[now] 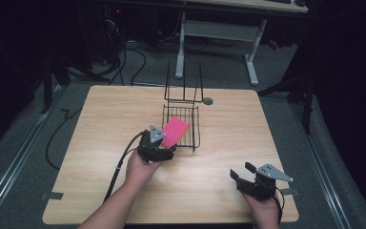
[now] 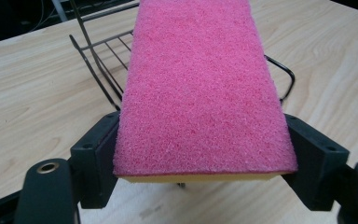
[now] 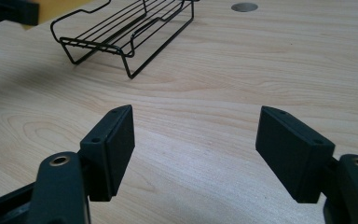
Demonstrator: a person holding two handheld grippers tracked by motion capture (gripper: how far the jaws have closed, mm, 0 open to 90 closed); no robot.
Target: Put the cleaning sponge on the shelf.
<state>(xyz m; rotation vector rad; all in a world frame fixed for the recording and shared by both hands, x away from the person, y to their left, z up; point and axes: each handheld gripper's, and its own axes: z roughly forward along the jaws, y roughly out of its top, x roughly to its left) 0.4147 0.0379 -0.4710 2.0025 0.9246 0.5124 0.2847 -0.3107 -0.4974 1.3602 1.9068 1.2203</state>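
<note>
sponge (image 2: 200, 84): you see a rough, fuzzy pink scouring face on a smooth yellow foam layer | rack (image 1: 181, 125): thin black wire, slightly glossy | table (image 1: 228, 143): pale wood grain, smooth, matt | left gripper (image 2: 200, 163): matt black plastic

Dim room — grey carpet floor (image 1: 286, 119), white-legged desk (image 1: 219, 28) behind, trailing cables (image 1: 138, 57).

Pink sponge (image 2: 200, 88), yellow underside; black wire rack (image 1: 187, 125); light woodgrain table (image 1: 228, 143)
</note>
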